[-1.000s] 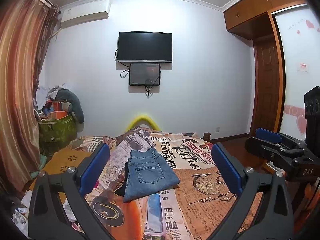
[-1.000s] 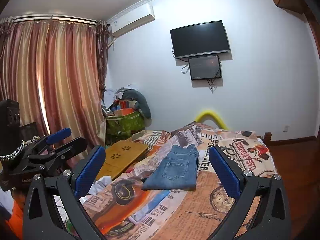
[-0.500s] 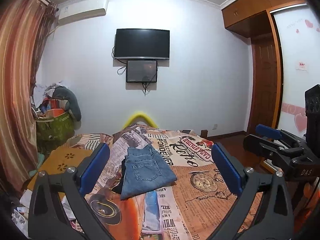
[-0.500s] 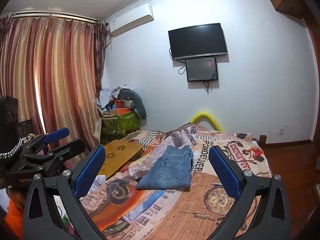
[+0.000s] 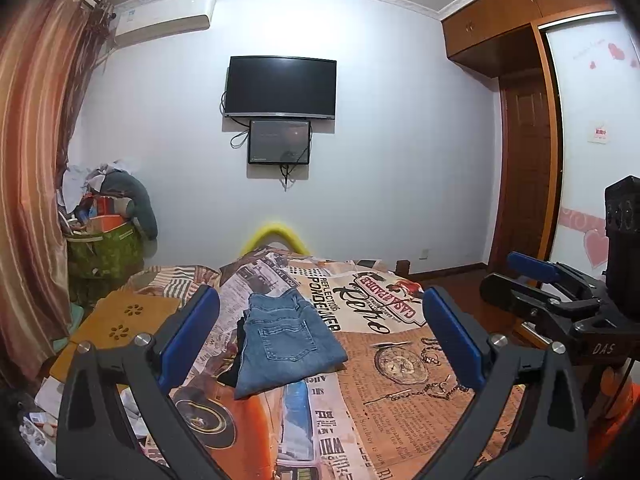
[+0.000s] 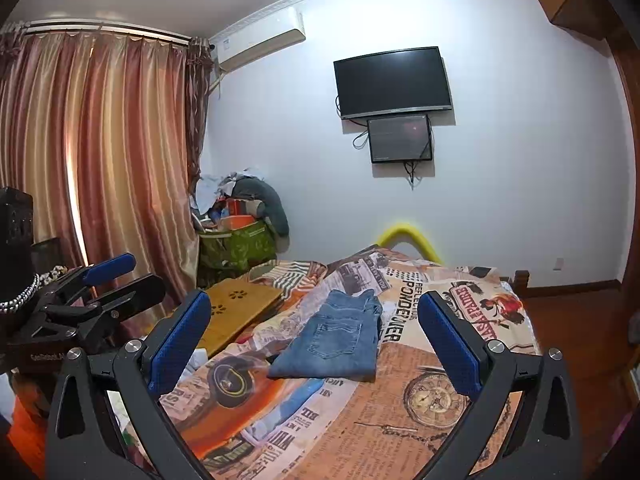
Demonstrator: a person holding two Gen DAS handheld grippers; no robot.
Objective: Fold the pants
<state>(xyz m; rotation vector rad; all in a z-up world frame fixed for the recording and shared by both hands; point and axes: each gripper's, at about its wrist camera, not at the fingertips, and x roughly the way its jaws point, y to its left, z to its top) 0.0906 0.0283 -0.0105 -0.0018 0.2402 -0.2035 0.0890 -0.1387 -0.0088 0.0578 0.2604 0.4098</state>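
Observation:
Blue jeans [image 5: 285,340] lie folded into a compact rectangle on the bed with the newspaper-print cover [image 5: 400,364], a dark garment edge showing under their left side. They also show in the right wrist view [image 6: 335,338]. My left gripper [image 5: 320,336] is open and empty, held back from and above the jeans. My right gripper [image 6: 314,338] is open and empty, also held back from them. The right gripper shows at the right edge of the left wrist view [image 5: 552,300], and the left gripper at the left edge of the right wrist view [image 6: 88,296].
A wooden lap table [image 6: 236,308] lies at the bed's left side. A green bag piled with clothes [image 5: 104,248] stands by the curtain [image 6: 100,160]. A TV [image 5: 280,86] hangs on the far wall. A wardrobe and door [image 5: 528,184] are at the right.
Both grippers have shifted slightly, tilting up and then back down. The jeans have not moved and both grippers stay open.

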